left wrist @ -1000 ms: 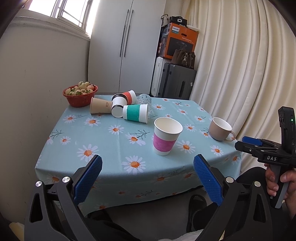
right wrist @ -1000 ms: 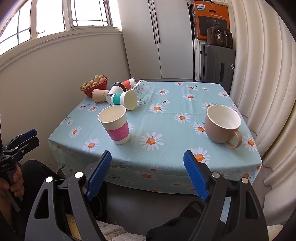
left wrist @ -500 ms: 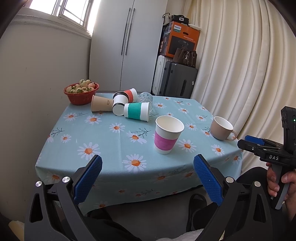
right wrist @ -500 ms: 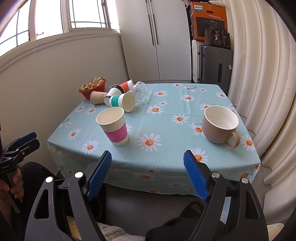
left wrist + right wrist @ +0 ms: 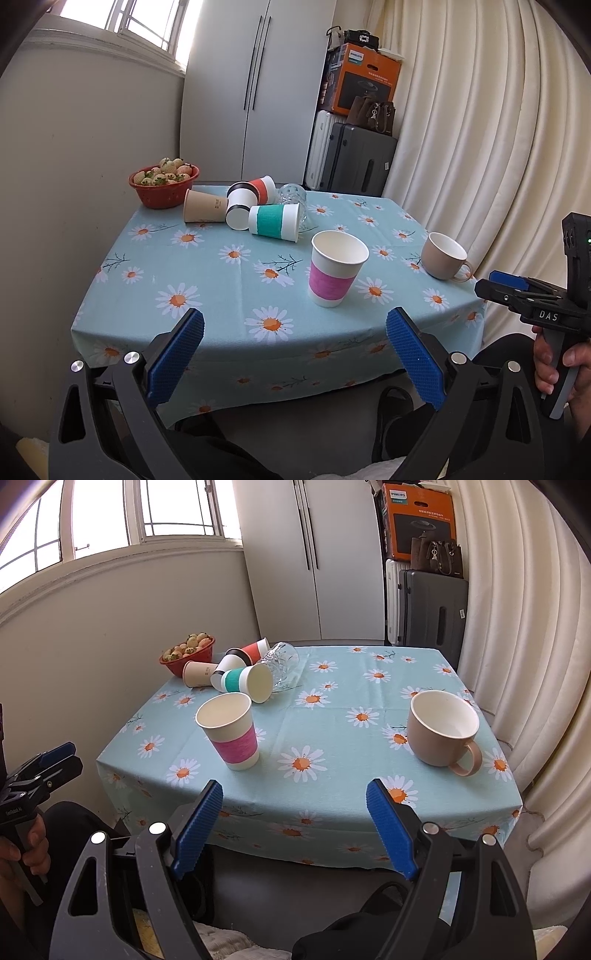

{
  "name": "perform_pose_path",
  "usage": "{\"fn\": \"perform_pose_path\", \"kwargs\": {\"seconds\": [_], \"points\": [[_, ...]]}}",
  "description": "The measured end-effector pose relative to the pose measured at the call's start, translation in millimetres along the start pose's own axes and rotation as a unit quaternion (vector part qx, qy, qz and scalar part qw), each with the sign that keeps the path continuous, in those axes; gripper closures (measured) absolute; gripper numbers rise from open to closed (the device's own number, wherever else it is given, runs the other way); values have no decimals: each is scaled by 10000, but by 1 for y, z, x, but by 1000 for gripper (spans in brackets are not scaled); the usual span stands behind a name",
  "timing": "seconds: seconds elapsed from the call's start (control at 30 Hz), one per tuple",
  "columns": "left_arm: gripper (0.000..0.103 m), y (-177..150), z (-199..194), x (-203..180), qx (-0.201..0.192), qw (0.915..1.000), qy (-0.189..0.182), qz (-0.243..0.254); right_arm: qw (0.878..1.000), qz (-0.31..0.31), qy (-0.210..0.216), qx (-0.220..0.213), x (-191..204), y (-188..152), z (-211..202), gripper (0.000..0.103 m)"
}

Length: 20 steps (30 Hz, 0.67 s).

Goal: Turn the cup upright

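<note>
Both grippers hang short of the near edge of the worktop (image 5: 236,332), which wears a pale blue cloth printed with daisies. The left gripper (image 5: 295,350) sits at the bottom of its own view with its blue-padded jaws spread wide and nothing between them. The right gripper (image 5: 295,819) is likewise low in its view, jaws wide apart and empty.

A paper cup with a pink sleeve (image 5: 338,267) stands upright just right of centre in the left view, mouth up. A beige mug (image 5: 443,733) stands upright too, at the right of the right-hand view, handle turned toward the near right corner.

The cups on their sides are bunched in the upper left of the cloth. A teal-sleeved cup (image 5: 274,222) lies nearest, its open mouth facing right. Beside it to the left are a plain brown cup (image 5: 205,206) and a black-banded white cup (image 5: 241,206), with a red-sleeved cup (image 5: 258,188) behind them. A clear glass (image 5: 281,664) lies tipped over against the teal one; whether the two actually touch is hard to say through the lens. A red bowl of fruit (image 5: 164,186) sits at the far left corner, close to the wall.
</note>
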<state>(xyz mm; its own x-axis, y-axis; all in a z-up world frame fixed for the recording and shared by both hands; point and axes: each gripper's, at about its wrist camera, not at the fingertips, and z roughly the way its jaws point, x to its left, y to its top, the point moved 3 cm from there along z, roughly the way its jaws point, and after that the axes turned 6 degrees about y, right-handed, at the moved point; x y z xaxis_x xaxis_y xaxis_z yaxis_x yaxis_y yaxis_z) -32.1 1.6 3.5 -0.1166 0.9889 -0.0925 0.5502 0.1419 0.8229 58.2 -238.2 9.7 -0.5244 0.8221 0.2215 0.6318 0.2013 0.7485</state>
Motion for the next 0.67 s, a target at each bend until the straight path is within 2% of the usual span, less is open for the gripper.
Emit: {"fn": "perform_pose_path", "kwargs": {"seconds": [0.67], "points": [[6,-1,-1,2,-1,10000,-20,-54,10000,14,27,13,3,-1,1,23]]}}
